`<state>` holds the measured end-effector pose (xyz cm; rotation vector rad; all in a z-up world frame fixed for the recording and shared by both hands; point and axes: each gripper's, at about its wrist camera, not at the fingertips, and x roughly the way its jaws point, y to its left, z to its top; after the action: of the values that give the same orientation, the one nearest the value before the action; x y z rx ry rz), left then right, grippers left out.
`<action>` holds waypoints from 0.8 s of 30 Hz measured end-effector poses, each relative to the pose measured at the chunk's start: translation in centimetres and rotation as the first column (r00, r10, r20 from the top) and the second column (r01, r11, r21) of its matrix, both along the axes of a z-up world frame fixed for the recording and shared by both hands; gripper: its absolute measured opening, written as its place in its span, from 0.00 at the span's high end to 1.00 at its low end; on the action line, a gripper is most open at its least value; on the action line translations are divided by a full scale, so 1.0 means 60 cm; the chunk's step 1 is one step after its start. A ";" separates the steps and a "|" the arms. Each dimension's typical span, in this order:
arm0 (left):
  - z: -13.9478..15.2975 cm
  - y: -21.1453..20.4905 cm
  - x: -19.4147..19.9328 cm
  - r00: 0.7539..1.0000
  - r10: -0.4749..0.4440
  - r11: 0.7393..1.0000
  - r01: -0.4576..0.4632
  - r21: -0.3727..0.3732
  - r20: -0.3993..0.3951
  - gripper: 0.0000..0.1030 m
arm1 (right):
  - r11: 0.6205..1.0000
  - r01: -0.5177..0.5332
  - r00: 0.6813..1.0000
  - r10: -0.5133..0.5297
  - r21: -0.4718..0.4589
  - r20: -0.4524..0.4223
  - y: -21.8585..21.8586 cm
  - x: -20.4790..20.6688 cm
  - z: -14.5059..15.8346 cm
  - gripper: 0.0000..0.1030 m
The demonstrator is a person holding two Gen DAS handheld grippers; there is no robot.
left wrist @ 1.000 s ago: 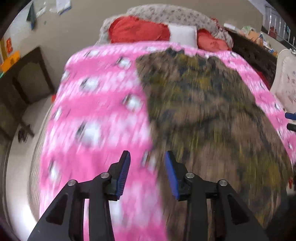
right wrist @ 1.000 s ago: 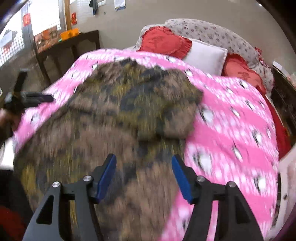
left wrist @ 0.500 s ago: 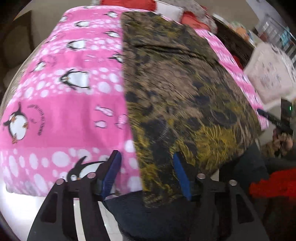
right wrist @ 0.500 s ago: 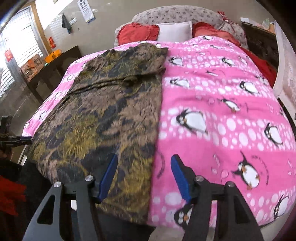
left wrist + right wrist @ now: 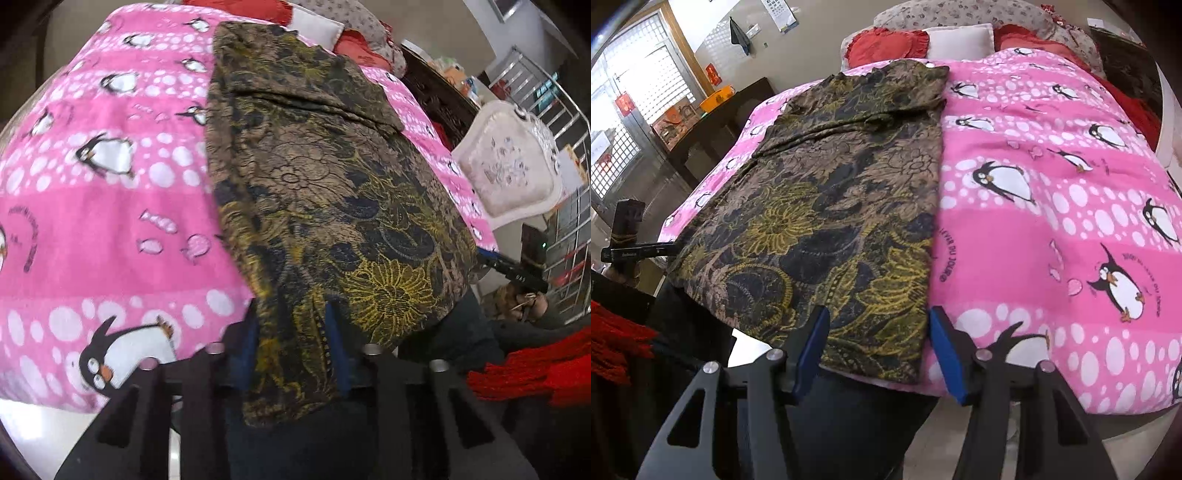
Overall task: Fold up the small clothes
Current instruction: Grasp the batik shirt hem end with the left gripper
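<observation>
— Brown-and-gold floral garment (image 5: 827, 206) lies lengthwise on the pink penguin blanket (image 5: 1052, 206), its near hem hanging over the bed's edge. What has hold of it?

— On the left, the left gripper (image 5: 291, 347) has just closed; its jaws are clamped on one hem corner. On the right, the right gripper (image 5: 875, 347) has been narrowing, jaws apart astride the other corner, not yet pressing.

— So, the hem grasp?

— I judge so. Next: close the right jaws, then carry both corners toward the pillows.

Bed under a pink penguin blanket (image 5: 1052, 229), red pillows (image 5: 886, 46) at its head; dark wooden side table (image 5: 713, 129) by latticed windows (image 5: 639, 96); beige wall (image 5: 820, 40); metal railing (image 5: 554, 122) opposite
</observation>
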<state>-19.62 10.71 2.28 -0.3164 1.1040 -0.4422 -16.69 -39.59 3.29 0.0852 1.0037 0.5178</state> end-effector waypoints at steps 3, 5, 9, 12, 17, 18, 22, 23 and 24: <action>-0.002 0.003 -0.001 1.000 0.004 1.000 -0.004 -0.012 -0.002 0.95 | 0.998 -0.007 1.000 0.008 0.058 -0.025 -0.010 0.001 -0.003 0.49; -0.005 0.001 0.003 1.000 0.017 1.000 -0.017 -0.012 0.005 0.95 | 0.987 -0.048 0.997 0.058 0.154 -0.059 -0.011 0.000 -0.005 0.53; -0.011 -0.004 0.010 0.999 0.033 0.999 -0.033 -0.014 0.014 0.91 | 0.982 0.001 0.997 0.014 0.188 -0.079 -0.025 0.010 -0.020 0.72; -0.009 -0.010 0.006 1.000 0.011 1.000 -0.011 -0.010 0.023 0.83 | 0.970 -0.030 0.994 0.054 0.242 -0.092 -0.026 0.006 -0.022 0.72; -0.011 -0.017 0.008 0.999 0.019 0.999 -0.017 -0.042 0.039 0.69 | 0.959 0.007 0.994 0.026 0.283 -0.111 -0.032 0.008 -0.039 0.76; -0.009 -0.019 0.009 0.999 0.025 0.999 -0.024 -0.038 0.041 0.69 | 0.956 -0.006 0.994 0.037 0.292 -0.101 -0.025 0.008 -0.039 0.76; -0.002 -0.009 0.009 0.997 0.069 0.998 -0.069 -0.002 0.036 1.00 | 0.950 -0.015 0.998 0.036 0.312 -0.060 -0.020 0.012 -0.025 0.88; 0.003 -0.005 0.007 0.996 0.078 0.997 -0.078 -0.002 0.046 1.00 | 0.946 -0.028 0.999 0.038 0.323 -0.025 -0.021 0.008 -0.010 0.89; 0.011 0.000 0.003 0.995 0.081 0.997 -0.081 -0.008 0.065 1.00 | 0.946 -0.033 0.999 0.036 0.323 -0.004 -0.019 0.010 0.001 0.89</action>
<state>-19.42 10.70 2.93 -0.3480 1.0231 -0.3810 -16.12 -40.72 3.34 0.3638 0.9241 0.7123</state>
